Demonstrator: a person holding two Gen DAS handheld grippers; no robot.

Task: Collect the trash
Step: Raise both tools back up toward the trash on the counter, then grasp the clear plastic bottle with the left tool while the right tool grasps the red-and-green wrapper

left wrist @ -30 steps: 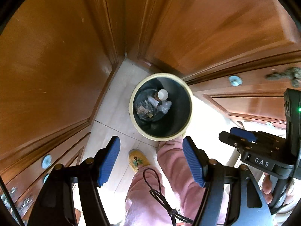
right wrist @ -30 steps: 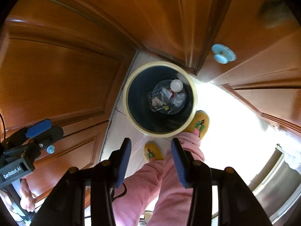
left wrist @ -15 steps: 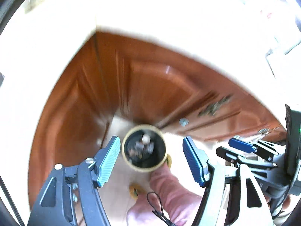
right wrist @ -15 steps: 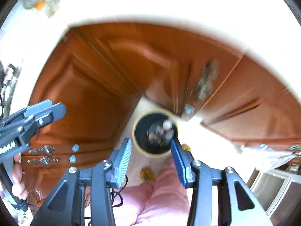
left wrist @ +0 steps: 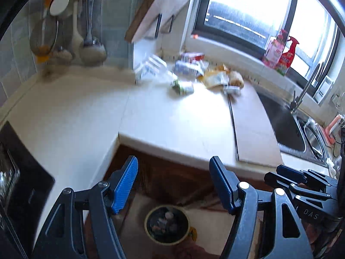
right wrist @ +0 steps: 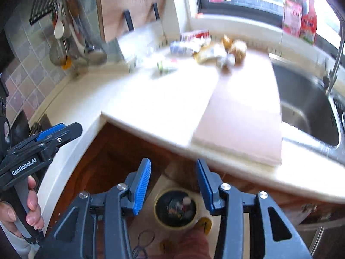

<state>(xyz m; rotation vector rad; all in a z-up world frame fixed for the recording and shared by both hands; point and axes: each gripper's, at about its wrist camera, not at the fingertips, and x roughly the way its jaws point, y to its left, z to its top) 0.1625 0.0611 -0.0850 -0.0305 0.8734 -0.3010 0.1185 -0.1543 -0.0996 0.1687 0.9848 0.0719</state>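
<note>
While both claws hang empty, the trash waits at the back of the surface.
Left claw (left wrist: pixel 173 185) and right claw (right wrist: pixel 172 185) stand spread, tilted down over the bin (left wrist: pixel 167 224); the wrappers (left wrist: pixel 213 78) (blurred) look light and crinkly, probably best pinched at a loose edge.

Blue ribbed pads are borne on the black fingers of the left gripper (left wrist: pixel 173 185) and the right gripper (right wrist: pixel 172 185). The counter (left wrist: pixel 168 129) is seen in cream above reddish-brown wooden cabinets (right wrist: pixel 103 161), and the bin (left wrist: pixel 167 226) is rimmed in pale yellow with a dark inside. The wall tiles (right wrist: pixel 25 64) are patterned in grey and pink squares, and the bottles (left wrist: pixel 280 54) at the window are coloured pink and red.
</note>
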